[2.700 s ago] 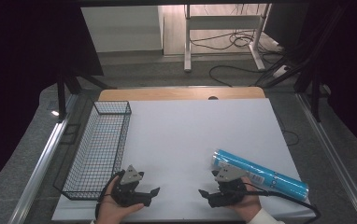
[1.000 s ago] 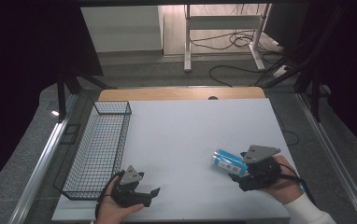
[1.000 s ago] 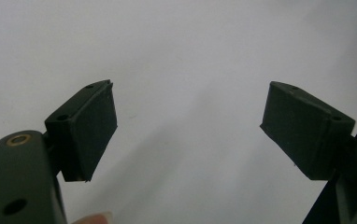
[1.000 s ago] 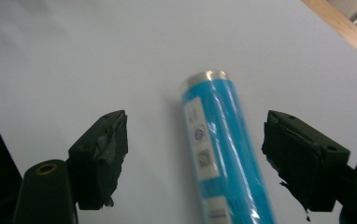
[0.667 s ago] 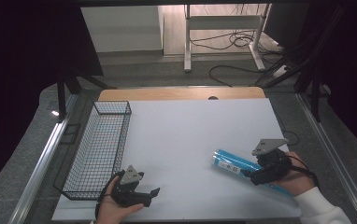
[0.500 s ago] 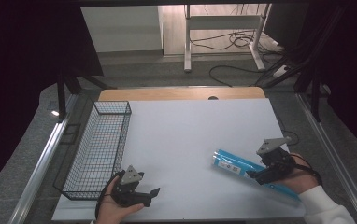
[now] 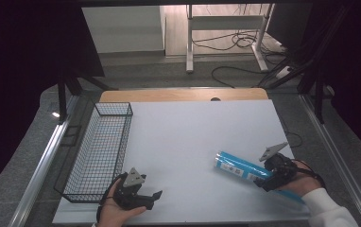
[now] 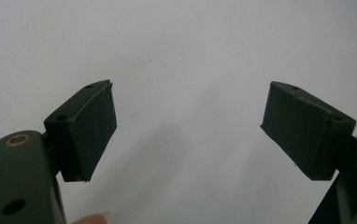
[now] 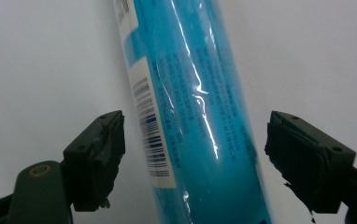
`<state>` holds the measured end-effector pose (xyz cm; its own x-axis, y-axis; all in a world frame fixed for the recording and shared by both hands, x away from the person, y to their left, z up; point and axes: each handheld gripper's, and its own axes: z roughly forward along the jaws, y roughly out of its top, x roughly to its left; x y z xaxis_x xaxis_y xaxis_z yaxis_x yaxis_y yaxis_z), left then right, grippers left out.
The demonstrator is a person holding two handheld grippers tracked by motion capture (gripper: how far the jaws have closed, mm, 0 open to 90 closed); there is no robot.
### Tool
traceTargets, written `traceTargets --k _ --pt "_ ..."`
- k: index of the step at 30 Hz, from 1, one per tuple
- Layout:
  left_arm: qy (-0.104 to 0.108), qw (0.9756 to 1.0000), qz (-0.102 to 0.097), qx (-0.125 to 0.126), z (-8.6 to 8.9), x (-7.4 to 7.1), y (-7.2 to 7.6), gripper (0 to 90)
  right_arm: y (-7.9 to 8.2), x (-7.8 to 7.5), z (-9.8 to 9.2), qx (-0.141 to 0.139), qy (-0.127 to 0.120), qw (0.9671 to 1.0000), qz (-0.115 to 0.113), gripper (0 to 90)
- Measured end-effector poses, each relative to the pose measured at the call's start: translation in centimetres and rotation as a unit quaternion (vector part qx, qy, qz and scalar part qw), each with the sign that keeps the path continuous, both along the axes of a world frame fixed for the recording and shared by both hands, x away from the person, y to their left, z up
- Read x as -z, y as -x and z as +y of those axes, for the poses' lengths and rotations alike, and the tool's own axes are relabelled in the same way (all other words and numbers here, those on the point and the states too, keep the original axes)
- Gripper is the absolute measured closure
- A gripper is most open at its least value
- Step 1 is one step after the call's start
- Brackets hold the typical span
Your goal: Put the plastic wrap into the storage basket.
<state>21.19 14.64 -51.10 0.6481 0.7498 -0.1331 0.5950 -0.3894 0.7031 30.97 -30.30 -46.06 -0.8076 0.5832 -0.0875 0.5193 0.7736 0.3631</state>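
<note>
A long blue roll [image 7: 237,166] in shiny wrap, with a white barcode label, lies slanted on the white table at the near right. My right gripper [image 7: 267,178] hovers over its right half. In the right gripper view the roll [image 9: 190,93] runs between the two pads [image 9: 97,158] with a gap on each side. The jaws have just been closing a little and are open around it. My left gripper [image 7: 151,198] rests near the front edge, left of centre. Its jaws [image 8: 188,126] stand open over bare table.
A black wire basket [image 7: 104,142] stands along the left side of the white table top [image 7: 193,123]. A wooden strip borders the far edge. Metal rails flank the table, and cables lie on the floor beyond it.
The right hand has travelled right along the roll, away from its left end, and dropped lower over it. The left hand has stayed put.
</note>
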Motion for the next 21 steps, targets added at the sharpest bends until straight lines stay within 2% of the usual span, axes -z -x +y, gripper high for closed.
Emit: traceTargets --k 1,2,3,5,6,11,12,21 --pt "0.0 1.0 0.0 0.0 0.0 0.0 0.0 17.6 -0.2 0.6 0.2 -0.005 0.011 0.9999 0.011 22.0" --pt "0.0 1.0 0.0 0.0 0.0 0.0 0.0 17.6 -0.2 0.6 0.2 -0.005 0.011 0.9999 0.011 22.0" --pt "0.0 1.0 0.0 0.0 0.0 0.0 0.0 17.6 -0.4 1.1 0.3 -0.009 0.026 0.9994 0.018 22.8" --pt "-0.001 1.0 0.0 0.0 0.0 0.0 0.0 17.6 -0.5 1.3 0.4 -0.01 0.032 0.9992 0.022 23.2" --pt "-0.003 1.0 0.001 0.001 -0.1 0.1 -0.1 17.6 -0.7 1.7 0.5 -0.014 0.044 0.9985 0.028 24.1" --pt "-0.006 1.0 0.001 0.003 -0.2 0.2 -0.1 17.5 -1.2 2.3 0.8 -0.023 0.066 0.9971 0.031 25.4" --pt "-0.006 1.0 0.001 0.002 -0.2 0.2 -0.1 17.5 -1.5 2.5 0.8 -0.027 0.081 0.9957 0.034 27.7" --pt "-0.007 1.0 0.001 0.002 -0.2 0.2 -0.1 17.5 -2.0 2.5 0.9 -0.04 0.09 0.9943 0.041 30.1"
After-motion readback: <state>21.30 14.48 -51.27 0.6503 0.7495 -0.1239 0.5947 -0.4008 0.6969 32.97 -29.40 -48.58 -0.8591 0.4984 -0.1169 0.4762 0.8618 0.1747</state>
